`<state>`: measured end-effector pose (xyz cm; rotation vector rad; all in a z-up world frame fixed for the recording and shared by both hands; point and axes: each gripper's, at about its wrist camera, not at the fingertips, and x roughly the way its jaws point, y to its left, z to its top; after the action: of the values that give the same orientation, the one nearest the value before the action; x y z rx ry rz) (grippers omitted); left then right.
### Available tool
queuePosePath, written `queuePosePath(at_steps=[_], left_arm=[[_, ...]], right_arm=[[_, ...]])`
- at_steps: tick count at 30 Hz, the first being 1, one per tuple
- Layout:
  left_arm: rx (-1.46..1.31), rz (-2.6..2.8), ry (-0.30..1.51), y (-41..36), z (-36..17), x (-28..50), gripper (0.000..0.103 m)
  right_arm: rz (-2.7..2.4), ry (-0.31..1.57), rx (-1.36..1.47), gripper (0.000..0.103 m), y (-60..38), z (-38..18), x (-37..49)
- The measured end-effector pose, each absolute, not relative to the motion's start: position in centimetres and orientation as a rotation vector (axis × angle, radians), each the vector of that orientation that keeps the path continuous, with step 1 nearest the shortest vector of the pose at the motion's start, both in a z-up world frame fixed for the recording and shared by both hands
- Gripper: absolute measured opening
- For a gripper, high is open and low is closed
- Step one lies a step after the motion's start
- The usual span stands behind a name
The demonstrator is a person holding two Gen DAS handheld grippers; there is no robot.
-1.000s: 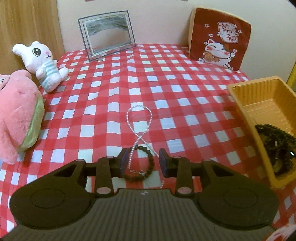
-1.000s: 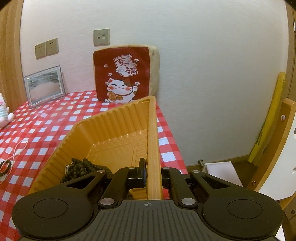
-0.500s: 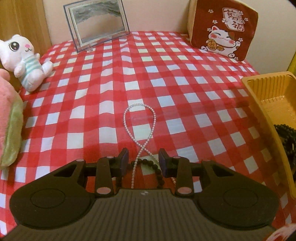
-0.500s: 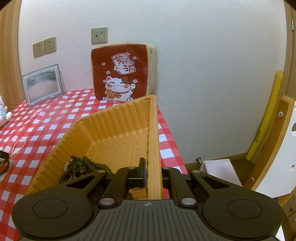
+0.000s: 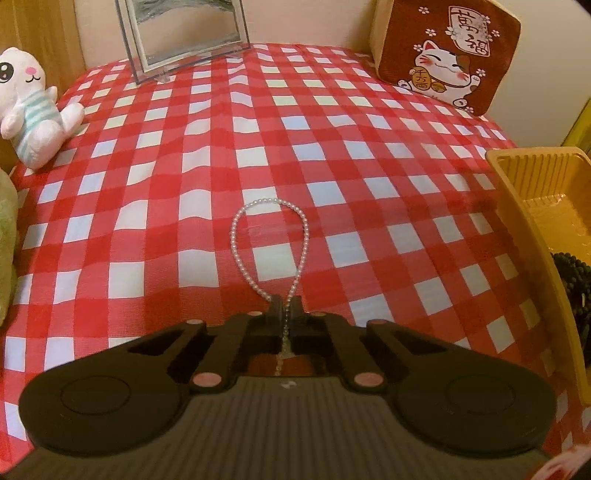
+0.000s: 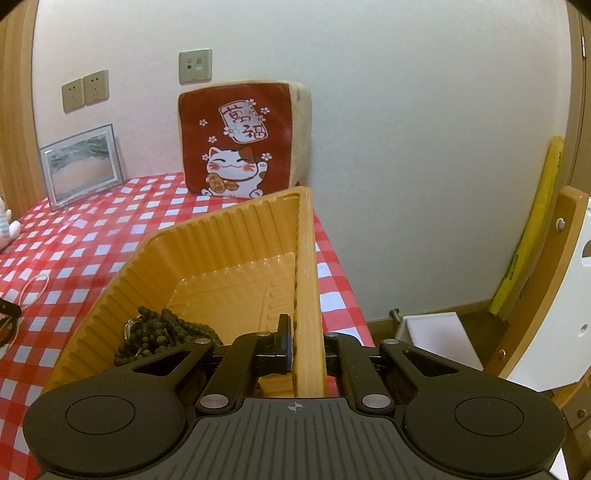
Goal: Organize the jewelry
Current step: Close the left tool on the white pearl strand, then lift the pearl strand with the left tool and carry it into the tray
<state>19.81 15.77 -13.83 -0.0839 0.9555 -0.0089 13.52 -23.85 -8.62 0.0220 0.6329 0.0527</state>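
Left gripper [image 5: 285,309] clamps pearl necklace [image 5: 268,236]; right gripper [image 6: 303,341] pinches tray wall [image 6: 307,280].

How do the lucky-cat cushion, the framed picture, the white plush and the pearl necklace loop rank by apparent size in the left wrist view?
1. Lucky-cat cushion
2. Framed picture, close to the cushion and cut off at the top edge, so unsure
3. White plush, cut off at the left edge
4. Pearl necklace loop; nearer the camera, so flattered

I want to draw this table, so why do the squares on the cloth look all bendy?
Left wrist view: the fisheye lens bulges the checked tablecloth, so straight rows curve; the pearl necklace in the left tongs stays sharp. Right wrist view: the wall edges bow too, and the orange tray looks stretched.
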Motion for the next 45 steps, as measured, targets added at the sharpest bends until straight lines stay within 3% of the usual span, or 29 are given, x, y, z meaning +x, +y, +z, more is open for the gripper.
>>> queuePosePath(at_steps=[10,29,45], left_arm=[[-0.125,-0.02,0.902,16.0,-11.5,18.6,0.002],[-0.138,-0.127,0.575,12.4,3.0,14.5,0.002],[-0.136,-0.32,0.46,6.2,7.8,15.2,0.002]], right_arm=[[0.056,0.633,0.023,0.005,-23.9,-8.7,13.7],[0.066,0.625,0.028,0.005,-23.6,-8.6,13.5],[0.077,0.62,0.031,0.005,-23.6,-8.5,13.4]])
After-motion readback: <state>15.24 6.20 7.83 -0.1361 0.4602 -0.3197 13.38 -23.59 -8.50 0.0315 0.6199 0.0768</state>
